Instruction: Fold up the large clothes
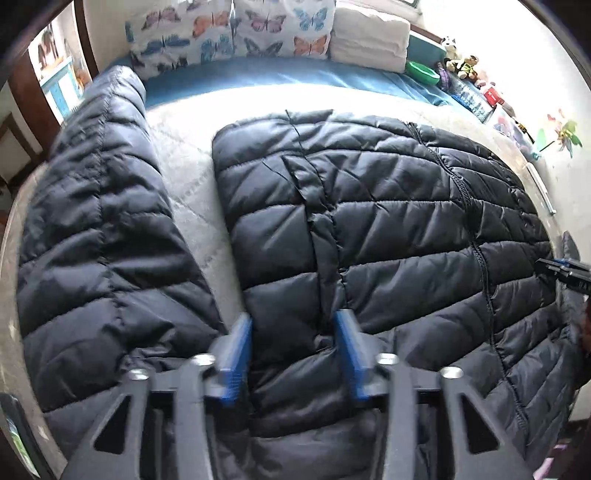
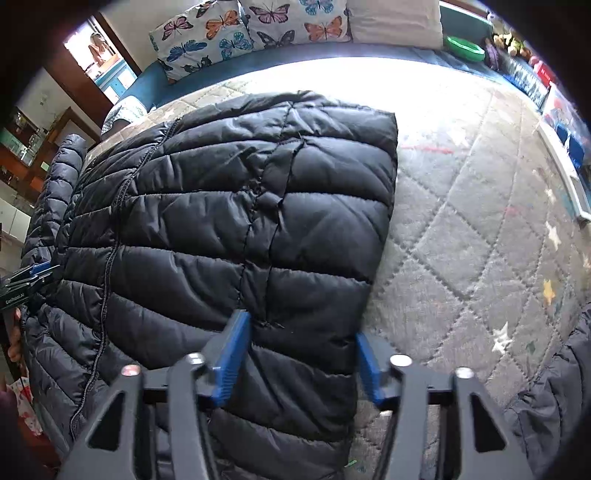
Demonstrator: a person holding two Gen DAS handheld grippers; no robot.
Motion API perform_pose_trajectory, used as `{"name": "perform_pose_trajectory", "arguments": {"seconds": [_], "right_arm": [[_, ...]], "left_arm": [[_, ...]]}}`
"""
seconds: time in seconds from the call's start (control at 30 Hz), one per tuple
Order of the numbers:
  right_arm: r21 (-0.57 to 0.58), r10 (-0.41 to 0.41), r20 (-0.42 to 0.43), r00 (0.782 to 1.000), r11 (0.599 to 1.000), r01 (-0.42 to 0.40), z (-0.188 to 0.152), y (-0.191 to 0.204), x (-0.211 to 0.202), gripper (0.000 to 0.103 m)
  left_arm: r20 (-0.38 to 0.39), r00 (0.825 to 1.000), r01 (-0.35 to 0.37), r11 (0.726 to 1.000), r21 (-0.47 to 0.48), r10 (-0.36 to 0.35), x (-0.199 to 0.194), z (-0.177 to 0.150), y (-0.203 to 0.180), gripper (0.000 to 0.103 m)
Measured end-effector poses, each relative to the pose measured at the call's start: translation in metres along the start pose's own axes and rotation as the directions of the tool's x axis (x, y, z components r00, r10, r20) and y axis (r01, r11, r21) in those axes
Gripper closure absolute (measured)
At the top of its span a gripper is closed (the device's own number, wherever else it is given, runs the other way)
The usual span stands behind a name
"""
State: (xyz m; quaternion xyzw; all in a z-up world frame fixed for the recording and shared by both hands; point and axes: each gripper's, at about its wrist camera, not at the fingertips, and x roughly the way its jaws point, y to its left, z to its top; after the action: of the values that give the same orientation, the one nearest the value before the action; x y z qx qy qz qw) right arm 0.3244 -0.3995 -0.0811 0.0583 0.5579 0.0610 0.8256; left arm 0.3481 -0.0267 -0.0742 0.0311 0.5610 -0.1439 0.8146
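A black quilted puffer jacket (image 1: 388, 206) lies flat on a grey quilted bedspread (image 1: 184, 173). One sleeve (image 1: 99, 221) stretches away on the left in the left wrist view. My left gripper (image 1: 293, 332) points down at the jacket's near end, its blue pads (image 1: 240, 347) pressed against a puffy fold near the left edge. In the right wrist view the jacket (image 2: 229, 206) fills the middle, and my right gripper (image 2: 301, 339) has its pads (image 2: 231, 354) closed on the near right edge. Each gripper shows at the other view's border: the right gripper (image 1: 565, 271) and the left gripper (image 2: 29, 280).
Butterfly pillows (image 1: 229, 33) and a folded white blanket (image 1: 369, 37) line the far end of the bed. A green bowl (image 1: 423, 72), soft toys (image 1: 461, 62) and boxes (image 2: 565, 136) run along the right side. Bare bedspread (image 2: 472, 221) lies right of the jacket.
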Motion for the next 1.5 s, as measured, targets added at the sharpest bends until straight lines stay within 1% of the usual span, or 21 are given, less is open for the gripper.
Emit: {"name": "perform_pose_trajectory", "arguments": {"seconds": [0.03,0.07,0.17,0.27,0.37,0.43,0.47,0.5,0.57,0.63,0.67,0.73,0.83,0.9,0.97,1.13,1.2,1.27,1.33,1.37,1.5], "right_arm": [[-0.009,-0.016,0.018,1.0,1.0,0.016,0.001,0.003,-0.003,0.064],[-0.011,-0.042,0.032,0.999,0.999,0.042,0.003,0.006,-0.005,0.079],[-0.017,-0.06,0.092,0.994,0.998,0.062,0.013,0.014,-0.018,0.088],[-0.05,-0.092,0.154,0.984,0.994,0.101,0.03,0.03,-0.031,0.089],[-0.085,-0.092,0.231,0.969,0.99,0.115,0.049,0.045,-0.046,0.089],[-0.08,-0.076,0.244,0.967,0.992,0.099,0.063,0.05,-0.045,0.089],[-0.076,-0.071,0.225,0.972,0.993,0.091,0.07,0.052,-0.04,0.088],[-0.075,-0.072,0.211,0.975,0.993,0.09,0.072,0.05,-0.035,0.086],[-0.087,-0.1,0.159,0.982,0.99,0.115,0.071,0.048,-0.022,0.083],[-0.096,-0.124,0.151,0.981,0.986,0.139,0.057,0.04,-0.024,0.082],[-0.11,-0.135,0.149,0.98,0.982,0.152,0.051,0.04,-0.027,0.079],[-0.133,-0.149,0.155,0.977,0.976,0.17,0.045,0.043,-0.036,0.078],[-0.155,-0.086,0.121,0.989,0.982,0.105,0.021,0.045,-0.053,0.078],[-0.204,-0.033,0.095,0.995,0.978,0.052,-0.006,0.049,-0.065,0.078],[-0.258,-0.033,0.081,0.996,0.965,0.053,-0.034,0.059,-0.071,0.078],[-0.388,-0.015,0.09,0.996,0.92,0.049,-0.118,0.075,-0.079,0.078],[-0.415,-0.01,0.098,0.995,0.908,0.05,-0.138,0.079,-0.076,0.078],[-0.425,-0.048,0.115,0.992,0.901,0.092,-0.158,0.077,-0.064,0.075],[-0.4,-0.048,0.107,0.993,0.912,0.087,-0.163,0.068,-0.053,0.07],[-0.367,-0.014,0.115,0.993,0.929,0.056,-0.161,0.061,-0.051,0.068],[-0.277,0.039,0.079,0.996,0.961,-0.016,-0.144,0.055,-0.061,0.068]], "left_arm": [[0.013,1.0,-0.005,1.0,-0.003,0.005,-0.002,-0.002,-0.001,0.076],[0.033,0.999,-0.018,1.0,-0.008,0.018,-0.005,-0.002,0.001,0.08],[0.063,0.998,-0.006,0.999,-0.05,0.009,-0.01,-0.005,0.004,0.083],[0.138,0.99,0.002,0.997,-0.077,0.009,-0.03,0.0,0.009,0.085],[0.21,0.978,0.015,0.994,-0.107,0.008,-0.05,0.008,0.011,0.085],[0.205,0.978,-0.018,0.993,-0.115,0.042,-0.049,0.01,0.011,0.085],[0.182,0.98,-0.057,0.992,-0.109,0.076,-0.043,0.01,0.011,0.083],[0.162,0.982,-0.078,0.991,-0.109,0.095,-0.039,0.009,0.011,0.076],[0.138,0.986,-0.078,0.989,-0.125,0.096,-0.032,0.002,0.016,0.075],[0.137,0.987,-0.067,0.988,-0.141,0.087,-0.035,-0.006,0.018,0.074],[0.135,0.987,-0.067,0.986,-0.15,0.087,-0.039,-0.01,0.017,0.074],[0.139,0.985,-0.081,0.986,-0.146,0.101,-0.048,-0.017,0.011,0.074],[0.166,0.982,-0.074,0.99,-0.123,0.094,-0.069,-0.027,0.009,0.074],[0.186,0.981,-0.041,0.995,-0.093,0.058,-0.086,-0.045,-0.004,0.065],[0.198,0.98,-0.026,0.998,-0.053,0.036,-0.101,-0.069,-0.018,0.06],[0.195,0.979,0.041,0.997,0.071,-0.055,-0.113,-0.13,-0.075,0.06],[0.194,0.976,0.073,0.99,0.124,-0.096,-0.114,-0.159,-0.096,0.059],[0.175,0.978,0.081,0.984,0.157,-0.109,-0.107,-0.18,-0.11,0.056],[0.135,0.986,0.072,0.985,0.158,-0.094,-0.09,-0.197,-0.116,0.056],[0.121,0.988,0.074,0.987,0.142,-0.092,-0.085,-0.203,-0.113,0.056],[0.133,0.978,0.151,0.986,0.077,-0.16,-0.095,-0.209,-0.096,0.056]]}}
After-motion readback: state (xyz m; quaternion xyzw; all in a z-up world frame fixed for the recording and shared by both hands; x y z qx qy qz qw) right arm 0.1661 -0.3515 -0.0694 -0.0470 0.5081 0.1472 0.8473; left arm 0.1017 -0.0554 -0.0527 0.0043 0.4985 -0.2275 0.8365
